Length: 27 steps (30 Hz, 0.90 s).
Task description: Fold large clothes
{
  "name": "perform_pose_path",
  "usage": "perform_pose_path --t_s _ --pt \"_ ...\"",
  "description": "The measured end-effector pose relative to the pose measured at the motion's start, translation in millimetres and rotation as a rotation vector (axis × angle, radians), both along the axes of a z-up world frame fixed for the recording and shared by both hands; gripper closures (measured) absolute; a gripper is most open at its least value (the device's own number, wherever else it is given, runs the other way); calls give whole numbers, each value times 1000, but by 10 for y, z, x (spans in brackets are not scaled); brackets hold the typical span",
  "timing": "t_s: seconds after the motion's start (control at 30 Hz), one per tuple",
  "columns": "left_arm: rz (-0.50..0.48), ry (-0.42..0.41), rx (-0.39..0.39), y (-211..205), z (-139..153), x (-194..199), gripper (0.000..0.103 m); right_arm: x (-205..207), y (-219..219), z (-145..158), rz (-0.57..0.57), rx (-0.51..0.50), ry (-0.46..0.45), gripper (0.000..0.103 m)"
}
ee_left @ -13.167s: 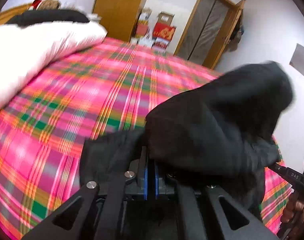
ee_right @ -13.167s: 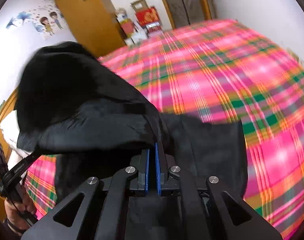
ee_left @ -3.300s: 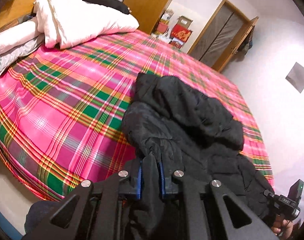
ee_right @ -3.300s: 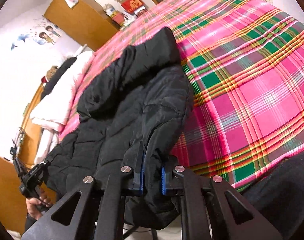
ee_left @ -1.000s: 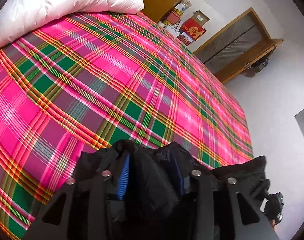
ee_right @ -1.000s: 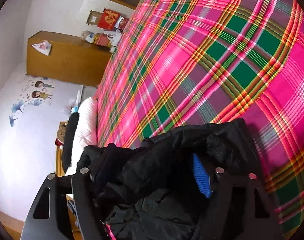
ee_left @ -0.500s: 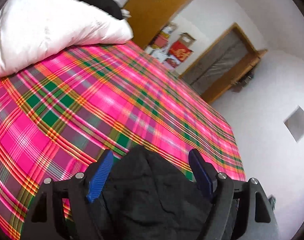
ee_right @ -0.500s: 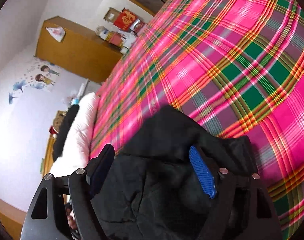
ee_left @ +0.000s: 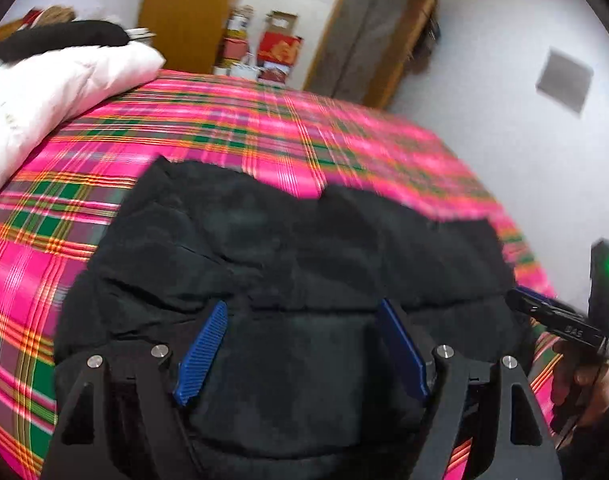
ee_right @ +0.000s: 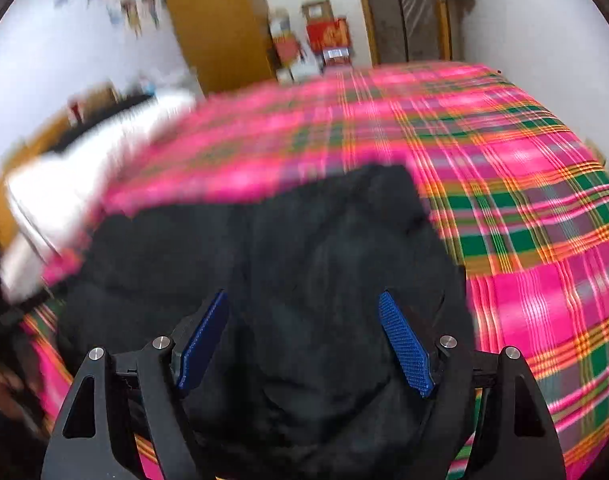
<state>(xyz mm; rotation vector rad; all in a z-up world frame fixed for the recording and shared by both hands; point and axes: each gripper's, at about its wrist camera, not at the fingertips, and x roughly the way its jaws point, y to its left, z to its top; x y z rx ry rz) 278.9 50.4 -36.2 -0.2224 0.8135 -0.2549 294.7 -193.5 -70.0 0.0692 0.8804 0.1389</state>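
Both grippers stand wide, nothing pinched: the left gripper and right gripper have just been opening over the black jacket, folded near the plaid bedspread's near edge; white duvet beyond.

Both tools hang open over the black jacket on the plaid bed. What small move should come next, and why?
Probably pull both back and check the fold: the left tool and right tool are open, and the black jacket lies bundled on the bed.
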Motion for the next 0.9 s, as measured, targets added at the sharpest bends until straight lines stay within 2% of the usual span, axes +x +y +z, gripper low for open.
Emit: perform_pose_path --t_s 0.1,0.27,0.43,0.53,0.6,0.73,0.83,0.9 --pt "17 27 24 22 -185 120 24 170 -29 -220 -17 -22 32 25" --pt "78 18 25 114 -292 337 24 426 -55 -310 -50 -42 52 25" --pt "80 9 50 82 -387 436 23 505 -53 -390 -50 -48 89 24" --pt "82 28 41 121 -353 446 24 516 -44 -361 -56 -40 127 23" --pt "94 34 43 157 -284 465 24 480 -43 -239 -71 -46 138 23" --pt "150 -6 101 306 -156 513 24 403 -29 27 -91 -66 37 35" --pt "212 31 119 506 -237 611 24 587 -70 -50 -113 -50 67 38" --pt "239 60 111 619 -302 637 24 740 -89 -168 -125 -78 81 38"
